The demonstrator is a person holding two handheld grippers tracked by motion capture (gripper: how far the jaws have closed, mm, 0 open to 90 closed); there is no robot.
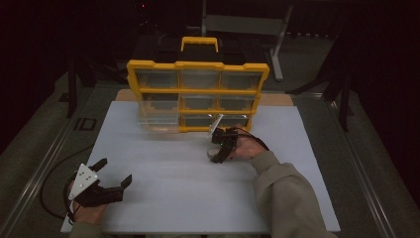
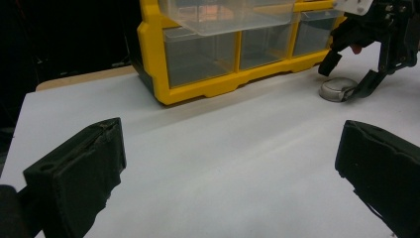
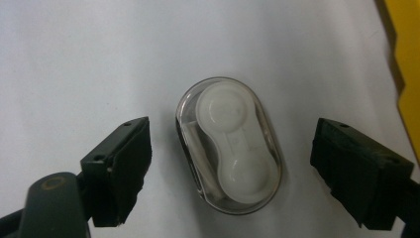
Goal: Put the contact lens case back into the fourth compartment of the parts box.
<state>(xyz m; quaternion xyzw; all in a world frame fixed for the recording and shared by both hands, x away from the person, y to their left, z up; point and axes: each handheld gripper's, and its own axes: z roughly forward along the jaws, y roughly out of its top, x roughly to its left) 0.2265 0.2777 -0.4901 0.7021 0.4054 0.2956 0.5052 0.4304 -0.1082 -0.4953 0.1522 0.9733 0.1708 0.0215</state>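
A small clear oval case (image 3: 228,144) with a white two-cup insert lies flat on the white board (image 1: 198,193). My right gripper (image 3: 237,168) hovers straight over it, open, with one jaw on either side and neither touching. The left gripper view has the same case (image 2: 337,89) under the right gripper (image 2: 346,77), just in front of the yellow drawer organizer (image 1: 198,65). One clear drawer (image 1: 158,116) in the organizer's left column stands pulled out. My left gripper (image 1: 117,171) rests open and empty near the board's front left corner.
The organizer's yellow frame (image 3: 406,74) is close to the right gripper's right side. The pulled-out drawer (image 2: 233,15) overhangs the board. A cable (image 1: 49,173) loops on the grey table to the left of the board.
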